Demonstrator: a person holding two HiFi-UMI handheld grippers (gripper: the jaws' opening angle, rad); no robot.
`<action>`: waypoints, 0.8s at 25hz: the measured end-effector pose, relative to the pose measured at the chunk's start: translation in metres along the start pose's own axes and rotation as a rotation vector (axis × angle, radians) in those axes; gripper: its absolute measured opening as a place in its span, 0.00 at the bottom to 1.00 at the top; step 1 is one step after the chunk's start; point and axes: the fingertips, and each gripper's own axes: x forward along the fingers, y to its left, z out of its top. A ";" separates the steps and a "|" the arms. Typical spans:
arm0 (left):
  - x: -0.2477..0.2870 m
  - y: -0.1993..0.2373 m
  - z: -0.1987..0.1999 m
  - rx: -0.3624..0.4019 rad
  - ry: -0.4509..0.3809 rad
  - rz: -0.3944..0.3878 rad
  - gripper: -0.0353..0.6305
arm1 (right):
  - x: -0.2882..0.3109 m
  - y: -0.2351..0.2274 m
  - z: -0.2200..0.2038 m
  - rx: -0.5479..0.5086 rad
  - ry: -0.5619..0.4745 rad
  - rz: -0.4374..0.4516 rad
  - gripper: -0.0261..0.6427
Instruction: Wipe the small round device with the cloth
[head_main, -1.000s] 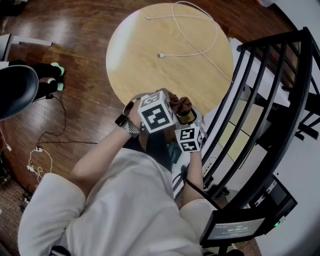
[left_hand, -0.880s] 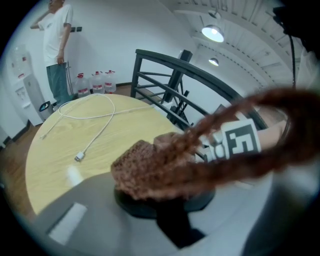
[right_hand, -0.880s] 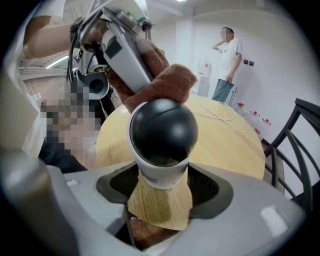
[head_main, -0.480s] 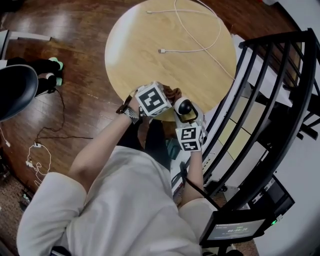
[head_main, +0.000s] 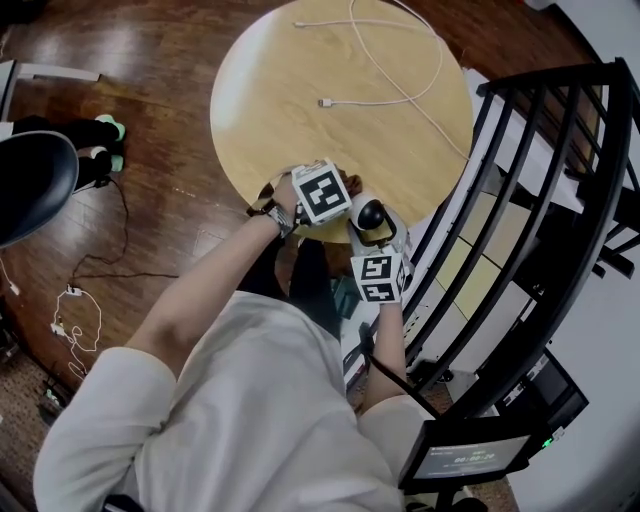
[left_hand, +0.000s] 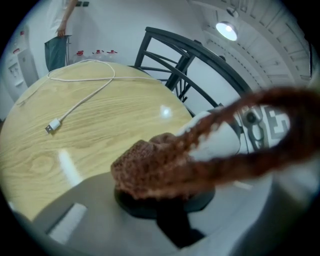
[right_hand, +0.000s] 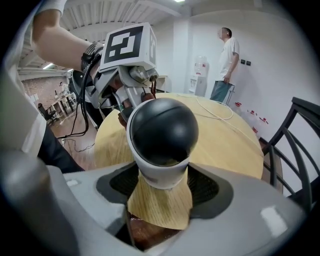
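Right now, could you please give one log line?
left hand-held gripper: grips brown fuzzy cloth | right hand-held gripper: grips black-and-white round device

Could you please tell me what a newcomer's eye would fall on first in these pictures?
First comes the device, a black dome on a white body, clamped in the right gripper at the near edge of the round wooden table. Close beside it, the left gripper holds a brown cloth. A white cable lies looped on the table's far side.

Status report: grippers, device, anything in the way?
Right gripper shut on small round device. Left gripper shut on cloth, close beside it. Cable on table, clear of work.
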 end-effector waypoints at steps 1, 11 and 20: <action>0.000 0.001 -0.002 0.001 0.003 -0.001 0.17 | 0.000 0.000 -0.001 0.004 0.004 -0.005 0.50; -0.066 -0.001 0.011 -0.175 -0.328 -0.050 0.18 | 0.000 -0.001 0.000 0.187 0.048 -0.146 0.50; -0.127 -0.046 0.052 -0.146 -0.438 -0.266 0.18 | -0.006 -0.007 -0.013 -0.196 -0.017 0.128 0.58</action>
